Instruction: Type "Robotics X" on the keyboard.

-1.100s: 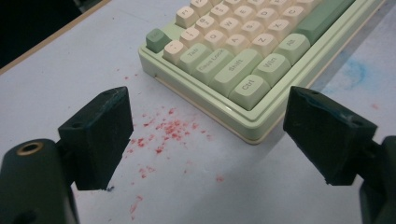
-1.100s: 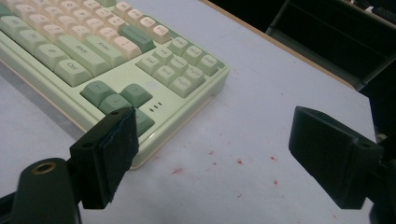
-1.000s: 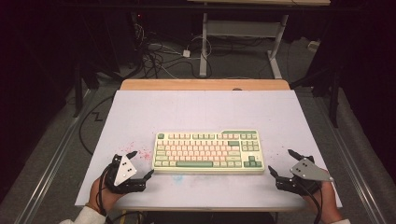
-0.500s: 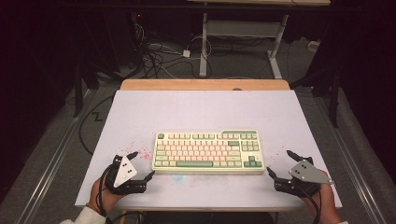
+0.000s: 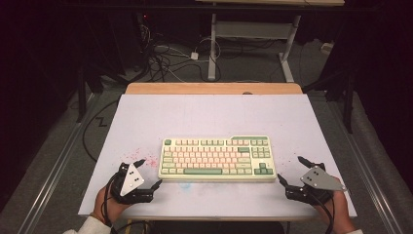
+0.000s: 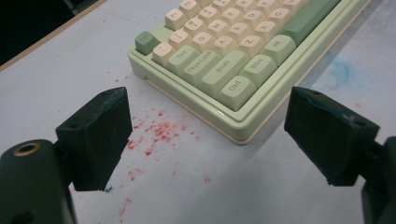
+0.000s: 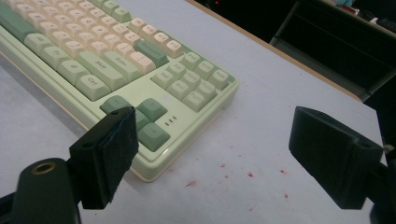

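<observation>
A pale green keyboard (image 5: pixel 216 158) with cream and green keys lies flat near the middle of the white table (image 5: pixel 209 117). My left gripper (image 5: pixel 148 174) rests open by the keyboard's front left corner (image 6: pixel 238 135), nothing between its jaws. My right gripper (image 5: pixel 291 171) rests open by the front right corner (image 7: pixel 159 163), jaws wide apart and empty. The left gripper view looks over the keyboard (image 6: pixel 233 51) at its Ctrl and Shift end; the right gripper view shows the keyboard (image 7: pixel 116 60) at its arrow keys and navigation block. Each gripper is held by a hand at the table's near edge.
Red specks (image 5: pixel 143 158) stain the table left of the keyboard, and a faint blue smear (image 5: pixel 185 185) lies in front of it. A wooden strip (image 5: pixel 214 88) edges the far side. Beyond it are cables (image 5: pixel 165 58) on the floor and a desk frame (image 5: pixel 253 34).
Both grippers have shifted slightly: the left one a little right toward the keyboard, the right one a little lower. The keyboard has not moved.
</observation>
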The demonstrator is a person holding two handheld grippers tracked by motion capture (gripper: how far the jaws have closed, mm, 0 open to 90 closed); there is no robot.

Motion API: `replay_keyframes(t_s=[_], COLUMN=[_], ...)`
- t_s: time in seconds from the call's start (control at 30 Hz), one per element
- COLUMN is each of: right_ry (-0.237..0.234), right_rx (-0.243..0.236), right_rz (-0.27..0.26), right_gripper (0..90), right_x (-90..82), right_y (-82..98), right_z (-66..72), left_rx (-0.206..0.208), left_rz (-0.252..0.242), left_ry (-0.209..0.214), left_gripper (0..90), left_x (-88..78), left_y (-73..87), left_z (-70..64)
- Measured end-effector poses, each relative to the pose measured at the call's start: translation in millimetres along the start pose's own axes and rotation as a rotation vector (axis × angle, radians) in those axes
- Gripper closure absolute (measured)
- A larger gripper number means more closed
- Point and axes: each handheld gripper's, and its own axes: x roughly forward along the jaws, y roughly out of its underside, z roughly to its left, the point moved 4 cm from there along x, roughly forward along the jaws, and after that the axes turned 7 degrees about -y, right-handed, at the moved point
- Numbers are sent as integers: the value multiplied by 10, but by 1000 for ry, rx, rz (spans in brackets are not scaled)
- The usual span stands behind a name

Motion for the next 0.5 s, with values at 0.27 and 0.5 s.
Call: replay_keyframes(t_s=[0.27,0.5], right_ry=[-6,-4], right_rx=[1,9], right_rz=[5,1], right_gripper=[161,161], right_x=[3,-15], right_y=[24,35], right_z=[-9,-42], left_rx=[-4,-4], left_rz=[1,4], left_ry=[2,8], left_gripper=[145,145], left_x=[27,55], left_y=[-16,-37], left_z=[3,2])
